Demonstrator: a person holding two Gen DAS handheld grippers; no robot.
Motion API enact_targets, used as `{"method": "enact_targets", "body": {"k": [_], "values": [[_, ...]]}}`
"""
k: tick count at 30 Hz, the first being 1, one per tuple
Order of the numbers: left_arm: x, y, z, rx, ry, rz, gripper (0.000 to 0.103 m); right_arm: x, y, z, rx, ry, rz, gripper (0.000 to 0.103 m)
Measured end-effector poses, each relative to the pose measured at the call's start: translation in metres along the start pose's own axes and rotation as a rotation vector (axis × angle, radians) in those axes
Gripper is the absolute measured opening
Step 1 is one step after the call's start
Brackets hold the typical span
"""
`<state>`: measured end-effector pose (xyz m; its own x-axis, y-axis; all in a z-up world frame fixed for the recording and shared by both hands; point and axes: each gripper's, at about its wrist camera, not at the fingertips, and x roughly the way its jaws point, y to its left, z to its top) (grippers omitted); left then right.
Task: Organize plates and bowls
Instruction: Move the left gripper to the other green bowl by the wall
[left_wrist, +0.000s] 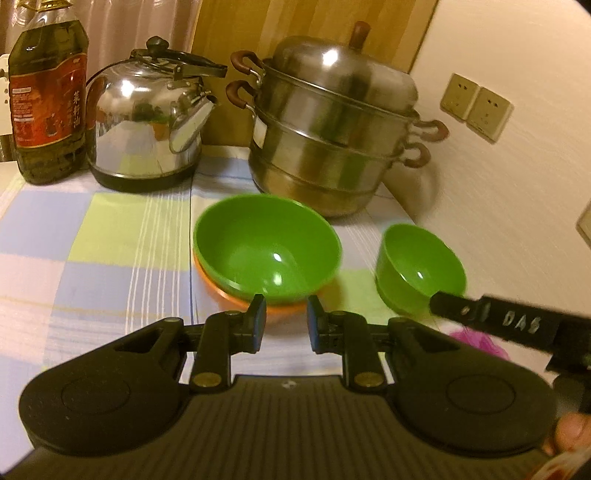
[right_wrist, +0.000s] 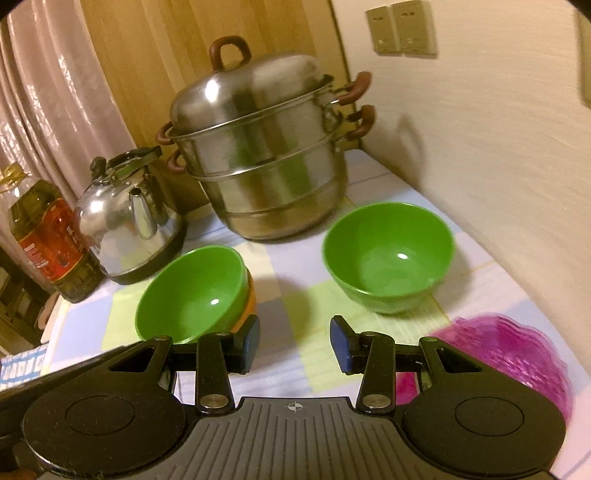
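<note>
A green bowl (left_wrist: 266, 243) sits nested in an orange bowl (left_wrist: 236, 299) on the checked cloth; the pair also shows in the right wrist view, green bowl (right_wrist: 192, 295), orange bowl (right_wrist: 250, 295). A second green bowl (left_wrist: 419, 269) (right_wrist: 388, 254) stands alone to their right. My left gripper (left_wrist: 286, 317) is open and empty, just short of the stacked bowls. My right gripper (right_wrist: 294, 343) is open and empty, between the two green bowls and short of them; one of its fingers (left_wrist: 454, 304) shows by the lone bowl. A purple plate (right_wrist: 517, 354) (left_wrist: 476, 341) lies at the right.
A steel steamer pot (left_wrist: 332, 125) (right_wrist: 258, 158) and a kettle (left_wrist: 147, 125) (right_wrist: 125, 221) stand at the back. An oil bottle (left_wrist: 48, 96) (right_wrist: 51, 240) is at the far left. The wall (right_wrist: 498, 129) with sockets (left_wrist: 476, 105) runs close along the right.
</note>
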<state>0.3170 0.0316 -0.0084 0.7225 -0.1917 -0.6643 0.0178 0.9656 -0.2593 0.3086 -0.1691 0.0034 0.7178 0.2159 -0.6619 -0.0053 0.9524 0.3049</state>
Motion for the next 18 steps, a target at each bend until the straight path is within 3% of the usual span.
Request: {"method": "enact_targets", "body": {"k": [7, 18], "values": [[-0.027, -0.021, -0.022, 0.014, 0.025, -0.015, 0.022, -0.051, -0.029, -0.014, 0.054, -0.010, -0.039, 0.042], [-0.068, -0.063, -0.032, 0.048, 0.026, -0.063, 0.025, -0.103, -0.068, -0.040, 0.033, 0.041, -0.131, 0.042]]}}
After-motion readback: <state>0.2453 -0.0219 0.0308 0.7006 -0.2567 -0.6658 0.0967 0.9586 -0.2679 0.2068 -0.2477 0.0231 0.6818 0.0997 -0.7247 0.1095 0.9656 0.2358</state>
